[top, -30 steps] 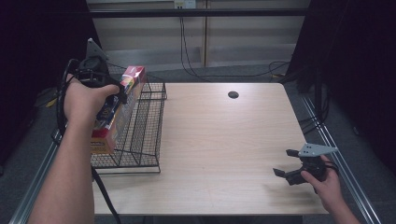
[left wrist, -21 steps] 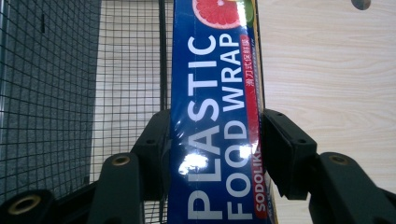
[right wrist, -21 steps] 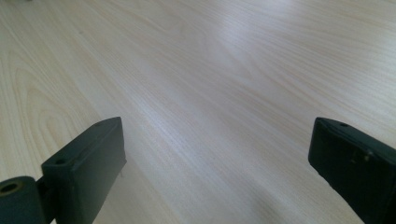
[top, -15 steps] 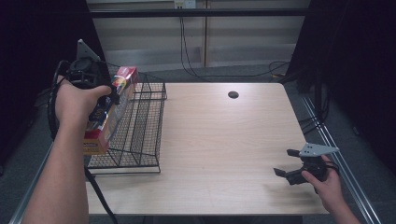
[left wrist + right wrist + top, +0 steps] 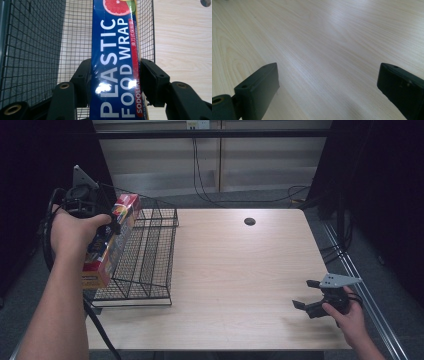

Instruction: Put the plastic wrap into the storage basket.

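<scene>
At the near right corner of the tabletop [image 5: 240,270] the right gripper [image 5: 312,296] rests, jaws apart and empty. Farther off at the left edge, the left gripper [image 5: 115,82] — clamped on the plastic wrap box [image 5: 107,242] — has drawn outward and up from the wire basket [image 5: 150,255], so this looks like a removal, not a placing.

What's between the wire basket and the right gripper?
Only bare wooden tabletop between the wire basket and the right gripper, per the high view.

The box [image 5: 115,62] reads "PLASTIC FOOD WRAP" and "SODOLIKE".
</scene>
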Motion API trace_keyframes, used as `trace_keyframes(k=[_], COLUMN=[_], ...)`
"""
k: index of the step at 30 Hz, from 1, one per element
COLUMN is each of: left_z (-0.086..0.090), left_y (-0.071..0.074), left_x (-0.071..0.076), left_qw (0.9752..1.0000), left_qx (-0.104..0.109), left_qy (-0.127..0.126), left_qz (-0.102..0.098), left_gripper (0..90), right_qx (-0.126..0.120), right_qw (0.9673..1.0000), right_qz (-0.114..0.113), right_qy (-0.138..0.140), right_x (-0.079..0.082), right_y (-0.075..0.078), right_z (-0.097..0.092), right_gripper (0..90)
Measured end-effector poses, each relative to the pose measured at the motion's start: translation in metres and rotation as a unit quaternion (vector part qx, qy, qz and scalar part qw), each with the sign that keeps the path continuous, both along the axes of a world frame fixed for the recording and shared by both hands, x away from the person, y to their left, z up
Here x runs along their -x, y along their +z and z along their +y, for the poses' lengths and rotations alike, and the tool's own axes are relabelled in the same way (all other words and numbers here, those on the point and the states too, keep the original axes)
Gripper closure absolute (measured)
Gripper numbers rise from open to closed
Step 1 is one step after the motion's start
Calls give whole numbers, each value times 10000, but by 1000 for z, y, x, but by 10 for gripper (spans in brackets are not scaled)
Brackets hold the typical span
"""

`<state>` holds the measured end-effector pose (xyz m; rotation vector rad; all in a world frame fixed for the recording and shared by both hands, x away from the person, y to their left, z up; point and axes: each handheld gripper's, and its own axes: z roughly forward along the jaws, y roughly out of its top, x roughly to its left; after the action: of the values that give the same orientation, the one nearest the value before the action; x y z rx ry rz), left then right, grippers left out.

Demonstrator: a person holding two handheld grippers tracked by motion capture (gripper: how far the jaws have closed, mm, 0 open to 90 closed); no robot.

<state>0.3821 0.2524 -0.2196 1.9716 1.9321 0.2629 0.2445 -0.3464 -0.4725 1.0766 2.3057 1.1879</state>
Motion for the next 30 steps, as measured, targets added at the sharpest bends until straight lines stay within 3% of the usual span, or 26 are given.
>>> trace_keyframes(k=[19, 30], left_z=[14, 18], left_y=[-10, -13], left_x=[-2, -3], left_qw=[9997, 9991], left_qx=[-32, 45], left_qy=[240, 402], left_qz=[8, -117], left_gripper=[468, 467], right_qx=[0, 6], right_qw=[10000, 9999], right_qz=[29, 58], right_qy=[21, 83], right_x=[-1, -1], right_y=[-1, -3], right_z=[1, 3], right_gripper=[36, 36])
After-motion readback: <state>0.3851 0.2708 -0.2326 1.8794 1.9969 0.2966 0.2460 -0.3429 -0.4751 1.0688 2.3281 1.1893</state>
